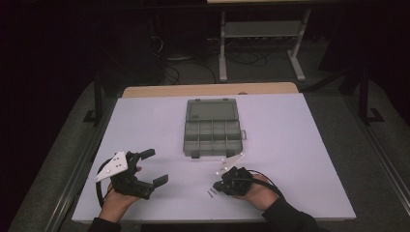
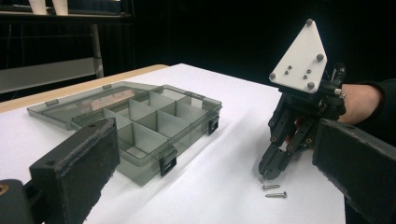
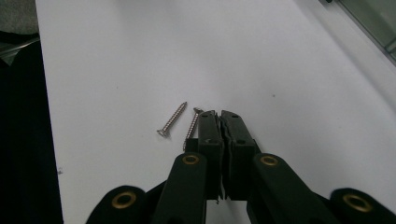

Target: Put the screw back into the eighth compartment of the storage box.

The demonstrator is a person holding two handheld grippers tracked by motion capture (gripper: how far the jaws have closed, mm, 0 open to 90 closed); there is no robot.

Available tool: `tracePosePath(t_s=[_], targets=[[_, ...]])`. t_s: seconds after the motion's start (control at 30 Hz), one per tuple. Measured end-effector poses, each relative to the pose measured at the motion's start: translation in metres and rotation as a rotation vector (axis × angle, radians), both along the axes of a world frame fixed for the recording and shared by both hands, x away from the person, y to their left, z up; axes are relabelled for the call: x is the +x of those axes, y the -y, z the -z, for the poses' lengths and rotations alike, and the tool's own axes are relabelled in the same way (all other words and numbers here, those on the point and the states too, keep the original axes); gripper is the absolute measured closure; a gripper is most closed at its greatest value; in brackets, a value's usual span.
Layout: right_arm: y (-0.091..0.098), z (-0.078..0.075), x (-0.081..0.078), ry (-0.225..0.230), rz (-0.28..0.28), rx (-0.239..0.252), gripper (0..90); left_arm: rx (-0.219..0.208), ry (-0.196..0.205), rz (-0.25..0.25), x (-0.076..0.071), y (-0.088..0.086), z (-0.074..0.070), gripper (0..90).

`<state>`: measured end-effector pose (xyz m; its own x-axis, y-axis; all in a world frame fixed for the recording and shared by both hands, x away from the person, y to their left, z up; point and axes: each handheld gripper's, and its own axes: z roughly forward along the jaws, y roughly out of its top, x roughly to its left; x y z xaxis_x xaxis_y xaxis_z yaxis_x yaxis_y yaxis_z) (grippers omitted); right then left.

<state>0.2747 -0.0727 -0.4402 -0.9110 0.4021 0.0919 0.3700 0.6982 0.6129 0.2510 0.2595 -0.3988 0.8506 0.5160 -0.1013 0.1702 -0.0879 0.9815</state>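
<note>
So the left gripper (image 1: 147, 168) sits well left of the smoky grey clear-plastic compartment box (image 1: 212, 126), jaws wide apart and holding nothing. That box lies open mid-table. Just in front of its near right corner, the right gripper (image 3: 220, 115) has its jaws pressed together, tips down by two small silver metal screws (image 3: 172, 119); whether it pinches anything, I can't tell. Screws look light, stiff and slippery, so I'd grab mid-shank. They're lying flat, roughly parallel.

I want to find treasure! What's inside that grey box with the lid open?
The grey box has little compartments that look empty. Its near wall hides a few compartment floors, so something tiny could sit there.
</note>
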Motion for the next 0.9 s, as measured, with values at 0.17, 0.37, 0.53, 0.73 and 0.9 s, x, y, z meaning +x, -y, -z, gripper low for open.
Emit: tracePosePath(t_s=[0.17,0.37,0.53,0.73,0.9], targets=[[0.001,-0.001,0.0,-0.008,-0.002,0.0,86.7,0.001,-0.001,0.002,0.0,0.0,0.0,0.1],[0.003,-0.004,0.001,-0.012,-0.001,0.023,86.7,-0.005,-0.001,-0.002,0.0,0.0,0.0,0.1],[0.006,-0.007,0.001,-0.024,0.006,0.05,86.7,-0.004,0.001,-0.002,0.0,0.0,0.0,0.1],[0.008,-0.014,0.001,-0.029,0.011,0.068,86.7,-0.005,0.003,0.0,0.0,0.0,0.0,0.1],[0.011,-0.021,0.001,-0.019,0.007,0.085,86.7,-0.007,0.002,-0.002,0.0,0.0,0.0,0.1]])
